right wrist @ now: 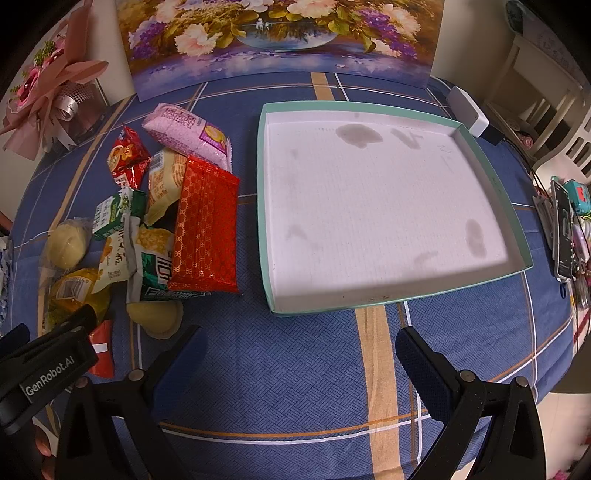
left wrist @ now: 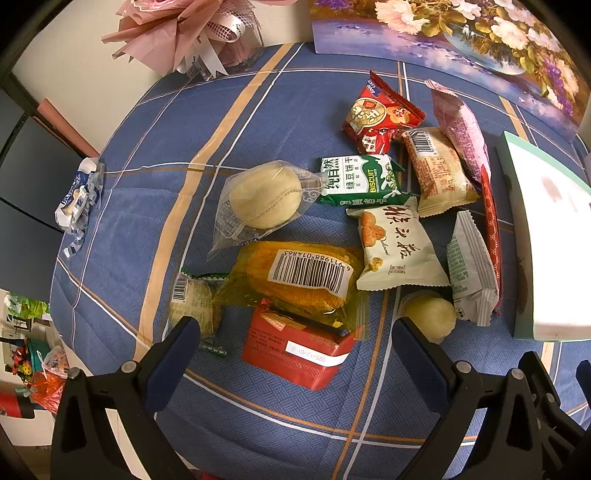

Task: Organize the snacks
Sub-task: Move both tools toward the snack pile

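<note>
your left gripper [left wrist: 295, 332] hangs with jaws wide and empty over the snack pile [left wrist: 332, 221] that fills the middle of its view, an orange packet [left wrist: 291, 365] between its fingers. your right gripper [right wrist: 299, 350] is also spread wide, holding nothing, above blue cloth [right wrist: 295, 369]; the white tray [right wrist: 491, 177] lies centre right, snacks at left.

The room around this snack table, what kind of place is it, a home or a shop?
Most likely a home: the table wears a blue plaid cloth, a flower painting leans at the wall, and a wrapped pink bouquet stands beside it.
</note>
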